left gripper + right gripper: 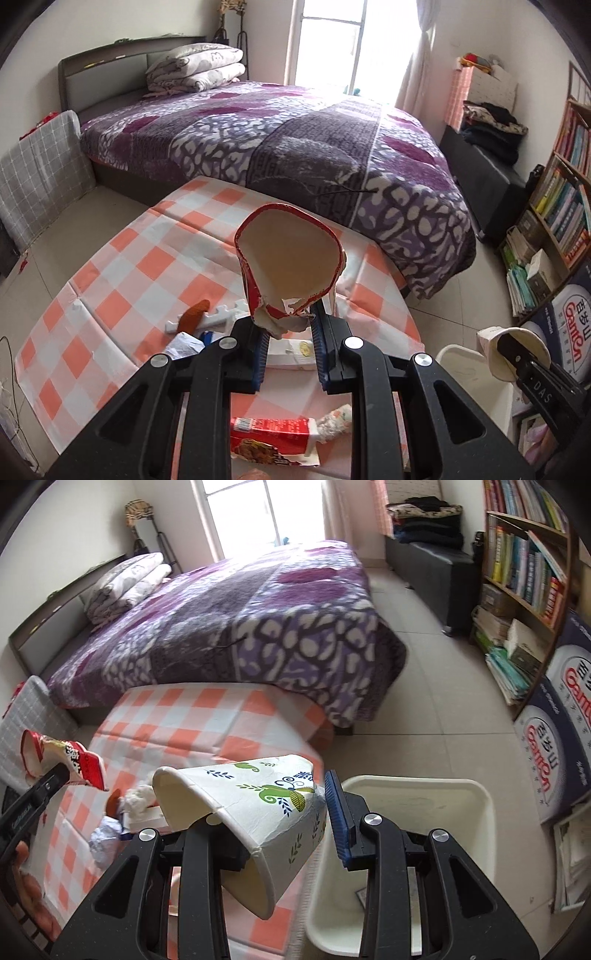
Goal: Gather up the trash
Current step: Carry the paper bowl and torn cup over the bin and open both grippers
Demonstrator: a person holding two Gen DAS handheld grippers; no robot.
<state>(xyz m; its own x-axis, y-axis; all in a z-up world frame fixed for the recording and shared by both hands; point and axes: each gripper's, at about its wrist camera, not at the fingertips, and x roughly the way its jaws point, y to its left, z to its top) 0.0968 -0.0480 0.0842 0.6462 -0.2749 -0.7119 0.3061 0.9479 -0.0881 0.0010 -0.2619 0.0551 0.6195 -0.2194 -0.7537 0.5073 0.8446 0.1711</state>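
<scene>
The left tongs pinch a torn red paper cup above the checked bench; a white bin sits at four o'clock.

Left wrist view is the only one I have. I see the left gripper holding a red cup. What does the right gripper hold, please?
Observer: The right gripper is shut on a paper cup printed with green and blue leaves, squashed and lying sideways.
Operator: Where is the bin relative to it?
Observer: The white bin stands on the floor just to the right of that cup, beside the checked table.
Operator: Is the bin full?
Observer: Its far inner wall is bare; I see only a small dark item near the bottom, partly hidden by the gripper.
</scene>
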